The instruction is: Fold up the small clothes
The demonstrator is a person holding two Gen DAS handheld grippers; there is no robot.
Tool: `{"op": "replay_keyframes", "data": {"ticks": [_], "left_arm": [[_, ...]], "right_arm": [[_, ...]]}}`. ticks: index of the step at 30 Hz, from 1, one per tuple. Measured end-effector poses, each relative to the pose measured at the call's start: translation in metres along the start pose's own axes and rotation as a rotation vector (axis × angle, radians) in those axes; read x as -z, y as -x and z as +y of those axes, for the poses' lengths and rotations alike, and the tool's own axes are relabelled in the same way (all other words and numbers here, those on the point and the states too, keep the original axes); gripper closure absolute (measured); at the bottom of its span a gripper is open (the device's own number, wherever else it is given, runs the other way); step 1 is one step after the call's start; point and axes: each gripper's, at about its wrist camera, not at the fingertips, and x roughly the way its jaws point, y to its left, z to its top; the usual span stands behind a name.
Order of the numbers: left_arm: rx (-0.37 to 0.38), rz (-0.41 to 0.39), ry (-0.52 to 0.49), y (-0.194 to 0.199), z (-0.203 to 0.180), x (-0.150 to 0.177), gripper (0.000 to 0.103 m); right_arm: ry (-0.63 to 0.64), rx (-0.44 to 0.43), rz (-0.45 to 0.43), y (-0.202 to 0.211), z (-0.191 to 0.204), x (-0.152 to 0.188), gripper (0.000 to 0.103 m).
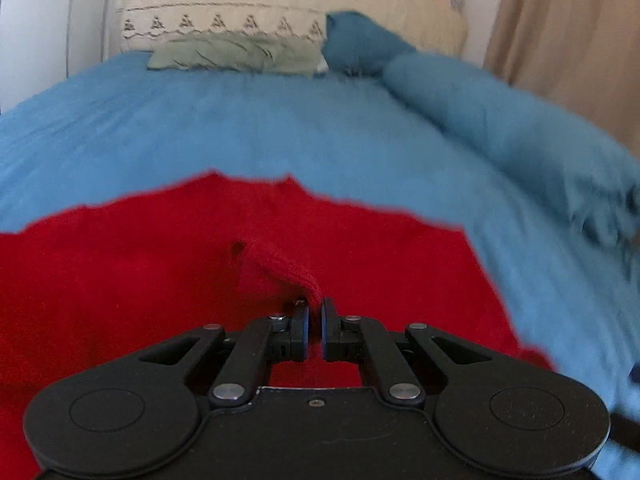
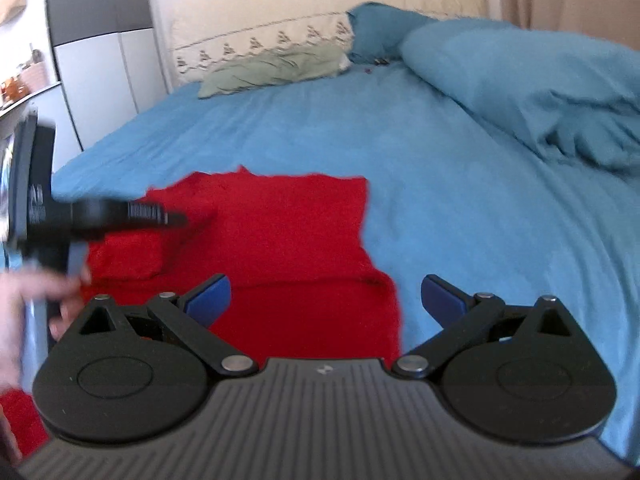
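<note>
A red knit garment (image 1: 140,280) lies spread on the blue bed sheet (image 1: 280,128). My left gripper (image 1: 315,310) is shut on a pinched fold of the red garment and lifts it a little off the rest of the cloth. In the right wrist view the same red garment (image 2: 280,232) lies in front of my right gripper (image 2: 325,296), which is open and empty just above the garment's near right edge. The left gripper (image 2: 120,216) shows blurred at the left, over the garment.
A rumpled blue duvet (image 2: 520,80) lies along the bed's right side. A green cloth (image 2: 272,68), a patterned cream pillow (image 2: 260,36) and a blue pillow (image 2: 380,28) sit at the headboard. A white wardrobe (image 2: 100,60) stands at the left, a beige curtain (image 1: 560,40) at the right.
</note>
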Motion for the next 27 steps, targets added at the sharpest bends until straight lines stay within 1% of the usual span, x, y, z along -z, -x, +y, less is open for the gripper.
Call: {"op": "replay_keyframes", "data": {"ticks": [1,2,3,4,5,6,7,9,11,12,14,15,17,19,21,22,23,24,26,27], "left_arm": [[-0.002,0.004,-0.012,-0.003,0.003,0.003,0.094],[0.008,0.000,-0.015,-0.001,0.006,0.006,0.081],[0.026,-0.002,-0.010,0.002,0.008,0.007,0.065],[0.043,-0.006,-0.002,0.008,0.013,0.006,0.032],[0.048,-0.030,0.004,0.020,0.017,0.007,0.011],[0.033,-0.058,-0.001,0.031,0.024,0.005,0.005],[0.009,-0.089,-0.010,0.042,0.029,0.009,0.002],[-0.038,-0.126,-0.012,0.072,0.045,0.013,0.002],[-0.132,-0.134,0.022,0.096,0.067,0.021,0.000],[-0.175,-0.158,0.056,0.107,0.080,0.028,0.000],[-0.211,-0.212,0.105,0.115,0.105,0.037,0.000],[-0.224,-0.212,0.124,0.113,0.117,0.038,0.000],[-0.257,-0.154,0.140,0.103,0.137,0.033,0.000],[-0.327,-0.146,0.117,0.096,0.149,0.034,0.000],[-0.425,-0.095,0.084,0.085,0.159,0.040,0.000],[-0.458,-0.059,0.079,0.081,0.166,0.044,0.000],[-0.480,-0.037,0.084,0.078,0.172,0.046,0.000],[-0.485,-0.029,0.097,0.078,0.180,0.047,0.000],[-0.466,-0.027,0.124,0.079,0.190,0.049,0.000],[-0.463,-0.032,0.134,0.079,0.193,0.049,0.000]], "right_arm": [[-0.006,0.000,0.005,-0.005,-0.005,0.002,0.000],[-0.012,-0.001,0.009,-0.009,-0.008,0.004,0.000],[-0.019,-0.006,0.013,-0.011,-0.009,0.006,0.000],[-0.026,-0.013,0.015,-0.014,-0.011,0.006,0.000],[-0.031,-0.021,0.011,-0.016,-0.011,0.005,0.000],[-0.027,-0.031,0.002,-0.017,-0.009,0.002,0.000],[-0.019,-0.037,-0.009,-0.017,-0.005,0.000,0.000],[0.016,-0.055,-0.033,-0.020,0.007,-0.010,0.000],[0.062,-0.081,-0.041,-0.026,0.024,-0.020,0.000],[0.084,-0.094,-0.040,-0.030,0.034,-0.024,0.000],[0.148,-0.114,-0.035,-0.042,0.060,-0.033,0.000],[0.175,-0.108,-0.035,-0.047,0.072,-0.036,0.000],[0.230,-0.121,-0.022,-0.064,0.096,-0.042,0.000],[0.268,-0.128,-0.005,-0.081,0.116,-0.048,0.000],[0.351,-0.136,0.020,-0.100,0.139,-0.051,0.000],[0.407,-0.143,0.043,-0.108,0.151,-0.050,0.000],[0.459,-0.147,0.077,-0.117,0.161,-0.048,0.000],[0.497,-0.142,0.102,-0.125,0.170,-0.046,0.000],[0.551,-0.115,0.136,-0.139,0.184,-0.039,0.009],[0.569,-0.103,0.150,-0.145,0.188,-0.037,0.019]]}}
